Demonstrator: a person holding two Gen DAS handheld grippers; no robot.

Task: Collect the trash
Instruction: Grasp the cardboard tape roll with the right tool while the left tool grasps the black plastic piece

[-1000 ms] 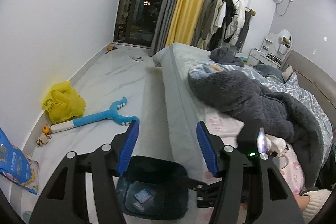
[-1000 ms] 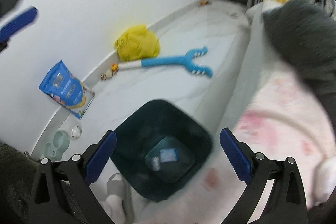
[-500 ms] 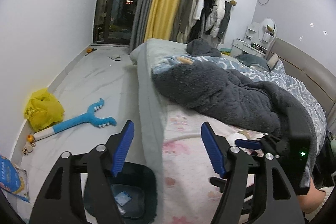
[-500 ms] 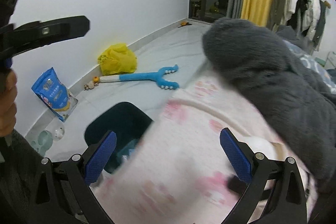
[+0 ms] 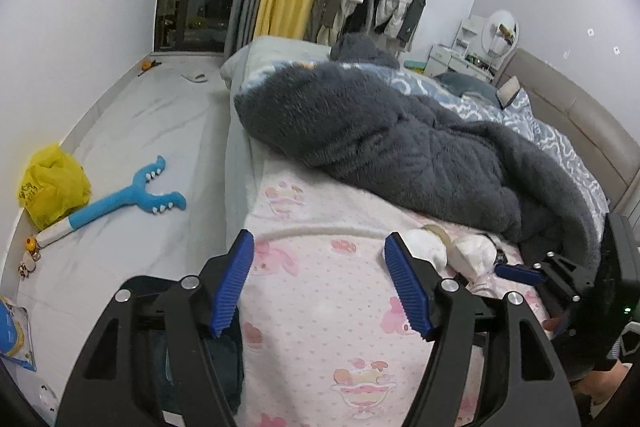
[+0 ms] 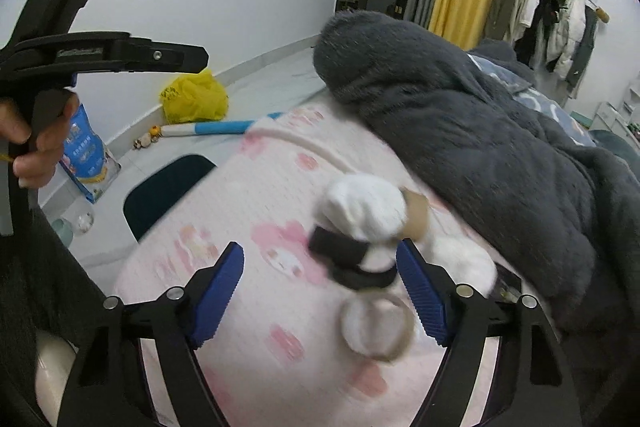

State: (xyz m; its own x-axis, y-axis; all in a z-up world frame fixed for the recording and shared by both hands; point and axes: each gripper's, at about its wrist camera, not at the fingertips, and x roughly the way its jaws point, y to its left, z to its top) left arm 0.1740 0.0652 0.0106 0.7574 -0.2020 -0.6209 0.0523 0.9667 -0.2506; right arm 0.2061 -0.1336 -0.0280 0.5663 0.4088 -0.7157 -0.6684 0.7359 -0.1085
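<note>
Bedroom floor runs pale along the left side of the bed, which fills most of the space and serves as the landmark. On it a dark grey fleece blanket lies heaped over the far half, and a pink printed cover spreads over the near end. Down beside the bed's near corner stands a dark bin. Near the blanket's lower edge, on the pink cover, sits the trash: crumpled white tissues, a black band and a cardboard tape ring.

The right gripper is much the nearer; the pile lies just ahead of it, toward its right-hand pad, the band running crosswise. Its jaws are closing with nothing yet pinched. The left gripper hovers spread and empty over the cover, the pile off to its right.
</note>
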